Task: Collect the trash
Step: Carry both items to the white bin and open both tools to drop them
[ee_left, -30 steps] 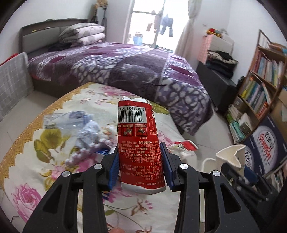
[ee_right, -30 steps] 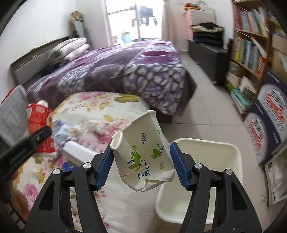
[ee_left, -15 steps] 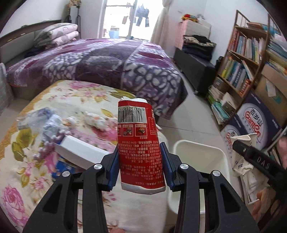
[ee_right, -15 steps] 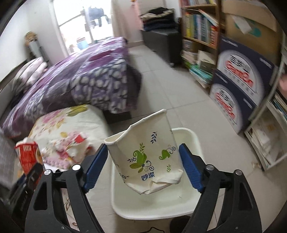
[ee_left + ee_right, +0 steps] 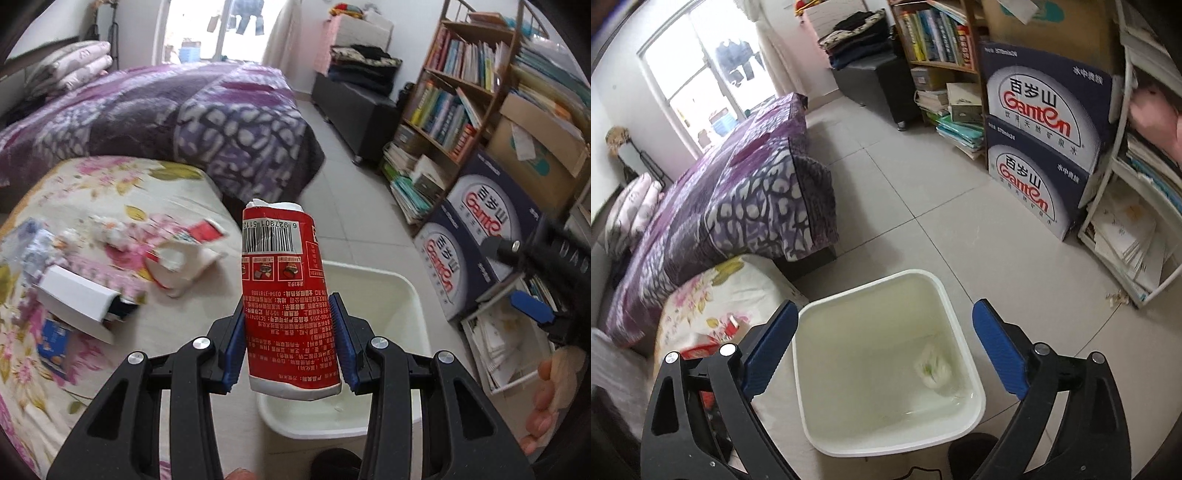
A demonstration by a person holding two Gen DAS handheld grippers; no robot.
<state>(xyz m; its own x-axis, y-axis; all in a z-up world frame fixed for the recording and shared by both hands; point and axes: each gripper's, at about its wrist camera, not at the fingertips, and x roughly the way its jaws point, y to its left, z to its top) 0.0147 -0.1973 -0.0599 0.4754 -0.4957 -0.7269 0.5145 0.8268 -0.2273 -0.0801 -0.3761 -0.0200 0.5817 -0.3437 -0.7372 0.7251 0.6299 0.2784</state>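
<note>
Left wrist view: left gripper [image 5: 287, 347] clamping crushed red paper carton [image 5: 286, 299], nearing white plastic bin [image 5: 413, 295]. Centring over opening before letting go. Right gripper [image 5: 882, 347] just been spreading wide, empty; crumpled paper cup [image 5: 932, 369] lying inside bin.

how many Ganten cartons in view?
2, stacked by the bookshelf: upper carton sits on the lower carton, both right of the white bin. More may be hidden out of frame.
</note>
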